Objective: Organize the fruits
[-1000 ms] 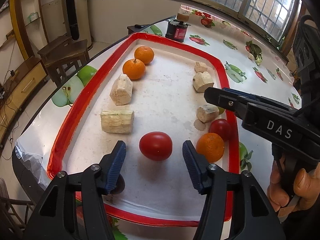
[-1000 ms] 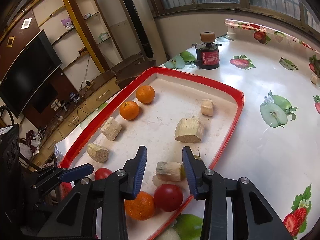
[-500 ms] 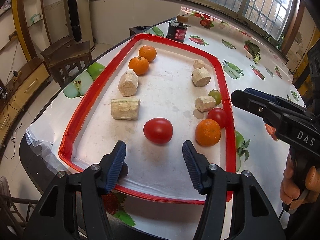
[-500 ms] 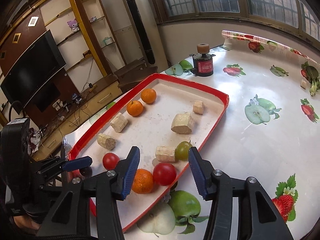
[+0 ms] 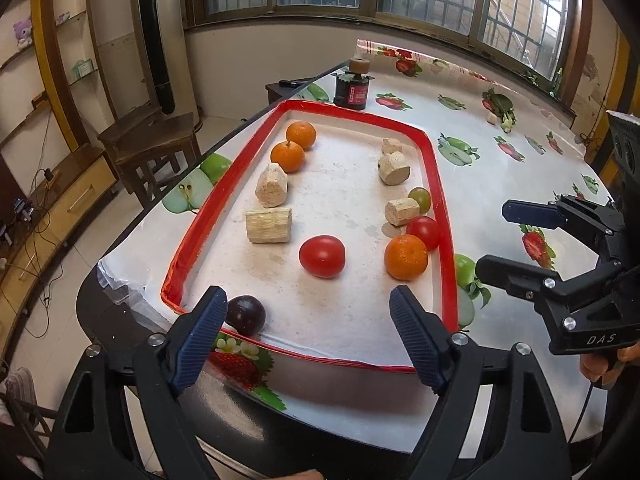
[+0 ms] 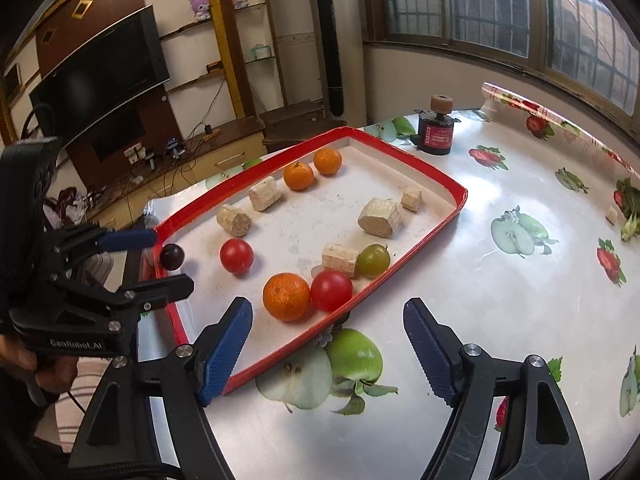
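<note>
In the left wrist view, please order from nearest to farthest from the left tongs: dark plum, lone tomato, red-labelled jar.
1. Dark plum, near-left tray corner, beside the left tongs' left finger.
2. Lone tomato, tray middle.
3. Red-labelled jar, beyond the tray's far edge.

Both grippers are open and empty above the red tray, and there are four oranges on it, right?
Not quite: the tray holds three oranges, not four. The left wrist view shows two at the far left and one by the near right rim. The left gripper and right gripper are indeed open and empty.
</note>
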`<state>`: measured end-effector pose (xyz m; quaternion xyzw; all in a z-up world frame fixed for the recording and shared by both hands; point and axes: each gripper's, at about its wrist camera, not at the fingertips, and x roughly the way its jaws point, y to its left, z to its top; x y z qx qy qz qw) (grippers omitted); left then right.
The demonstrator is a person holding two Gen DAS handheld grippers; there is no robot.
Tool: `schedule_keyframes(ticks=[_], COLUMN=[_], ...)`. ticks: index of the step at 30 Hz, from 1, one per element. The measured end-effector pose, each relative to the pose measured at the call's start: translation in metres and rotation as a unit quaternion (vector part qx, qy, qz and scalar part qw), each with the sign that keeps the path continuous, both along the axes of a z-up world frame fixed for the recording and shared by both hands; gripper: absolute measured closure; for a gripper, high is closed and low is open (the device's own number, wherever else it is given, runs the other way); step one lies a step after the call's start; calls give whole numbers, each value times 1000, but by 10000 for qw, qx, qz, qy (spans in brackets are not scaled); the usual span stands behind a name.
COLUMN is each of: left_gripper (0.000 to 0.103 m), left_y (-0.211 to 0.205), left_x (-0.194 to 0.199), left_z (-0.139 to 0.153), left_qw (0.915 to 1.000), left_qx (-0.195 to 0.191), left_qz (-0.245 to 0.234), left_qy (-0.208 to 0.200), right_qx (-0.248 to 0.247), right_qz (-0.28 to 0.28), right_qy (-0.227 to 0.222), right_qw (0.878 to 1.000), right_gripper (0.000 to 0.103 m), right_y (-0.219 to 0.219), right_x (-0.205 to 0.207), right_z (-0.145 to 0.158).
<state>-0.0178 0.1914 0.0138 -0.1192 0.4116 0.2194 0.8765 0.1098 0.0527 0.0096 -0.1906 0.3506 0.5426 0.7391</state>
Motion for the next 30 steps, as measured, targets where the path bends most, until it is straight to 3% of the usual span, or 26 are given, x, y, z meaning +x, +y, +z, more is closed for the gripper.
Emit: schedule_keyframes(ticks=[10,30], left_gripper=[19,19], left_y=[-11,-18], left_x=[-10,-15], left_z=[3,12], left_qw=[10000,9999], left_qx=[-13,-51], left_qz=[-28,-70], left_qy=[4,-133], right_qx=[-188,-152], right_qz=[727,857], right_qy=[-431,-543], right_qw=[9962,9947], right_gripper=[17,17], right_y=[-13,-23], right_x=[-25,-36], right_z=[-1,0])
